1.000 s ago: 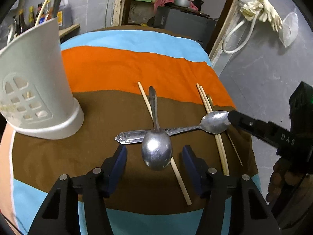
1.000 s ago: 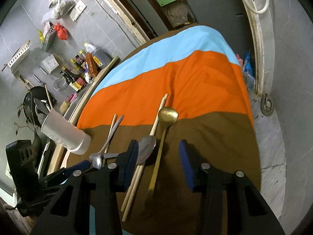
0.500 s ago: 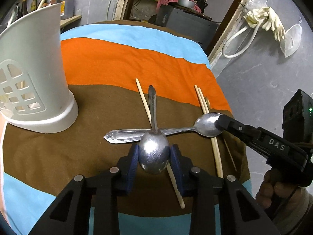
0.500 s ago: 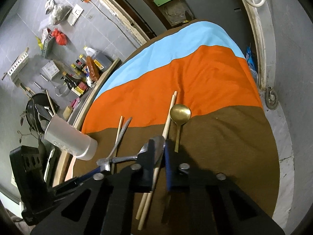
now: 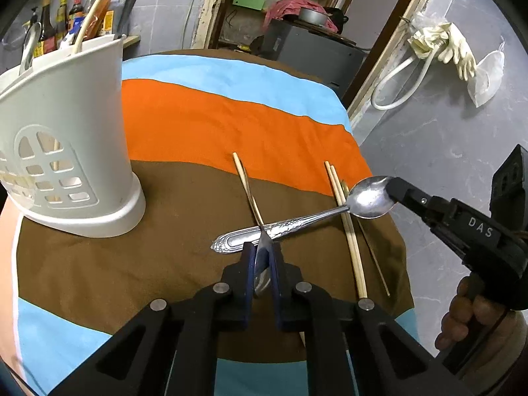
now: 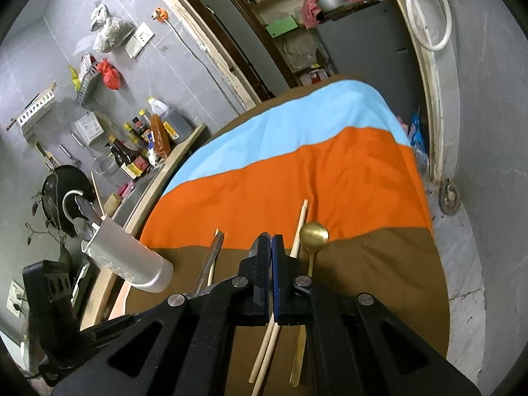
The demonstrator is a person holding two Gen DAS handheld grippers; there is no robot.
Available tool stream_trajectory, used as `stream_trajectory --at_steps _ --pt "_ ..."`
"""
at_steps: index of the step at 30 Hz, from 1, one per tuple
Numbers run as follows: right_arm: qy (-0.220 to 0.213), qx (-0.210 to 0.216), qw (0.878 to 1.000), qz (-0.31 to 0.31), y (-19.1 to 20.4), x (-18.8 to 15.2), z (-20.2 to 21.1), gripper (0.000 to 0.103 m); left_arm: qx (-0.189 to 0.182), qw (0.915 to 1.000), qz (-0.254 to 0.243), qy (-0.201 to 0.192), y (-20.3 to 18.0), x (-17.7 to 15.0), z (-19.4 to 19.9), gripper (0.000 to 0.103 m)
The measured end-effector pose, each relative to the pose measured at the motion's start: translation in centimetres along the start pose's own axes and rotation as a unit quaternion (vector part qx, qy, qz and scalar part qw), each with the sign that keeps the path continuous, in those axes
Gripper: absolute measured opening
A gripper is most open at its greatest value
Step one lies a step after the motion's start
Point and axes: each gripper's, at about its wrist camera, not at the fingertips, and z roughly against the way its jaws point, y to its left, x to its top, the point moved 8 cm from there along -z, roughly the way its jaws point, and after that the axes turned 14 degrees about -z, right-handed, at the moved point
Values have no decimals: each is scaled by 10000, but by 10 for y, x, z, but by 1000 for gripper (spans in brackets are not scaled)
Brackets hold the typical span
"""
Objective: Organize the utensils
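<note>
My left gripper (image 5: 263, 254) is shut on the bowl of a plain steel spoon (image 5: 262, 265), held edge-on between the blue pads. My right gripper (image 6: 271, 242) is shut on the bowl of an ornate steel spoon (image 5: 368, 196), lifted off the cloth; its patterned handle (image 5: 264, 234) points left. The right gripper also shows at the right of the left wrist view (image 5: 394, 189). A white utensil holder (image 5: 66, 138) stands at the left, with utensils in it. A single chopstick (image 5: 246, 184), a chopstick pair (image 5: 346, 227) and a gold spoon (image 6: 313, 234) lie on the cloth.
The table carries a striped cloth (image 5: 231, 122) of blue, orange and brown. Its right edge drops to a grey floor (image 5: 429, 138). Bottles (image 6: 138, 155) stand on a counter to the left. A doorway with shelves (image 5: 283, 10) lies beyond the far edge.
Both grippers have closed on their spoons. The left spoon's bowl has turned edge-on in the pads. The right gripper has lifted the ornate spoon's bowl and both have risen.
</note>
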Motion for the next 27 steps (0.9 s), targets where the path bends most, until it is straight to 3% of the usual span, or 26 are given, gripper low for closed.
stream_trajectory --at_steps 3,14,18,27 --pt "-74 -93 9998 186 5 4 6 2 -52 9999 -134 -1 -5 2 1 3" --pt "-309 -283 9978 521 19 14 21 2 -99 9991 -299 287 -11 1 -10 3" --pt "-487 -304 9962 658 28 22 29 2 -27 9995 -309 46 -6 8 3 2" --pt "-856 -334 9925 801 54 36 51 2 -11 9953 -818 -510 -9 37 53 2"
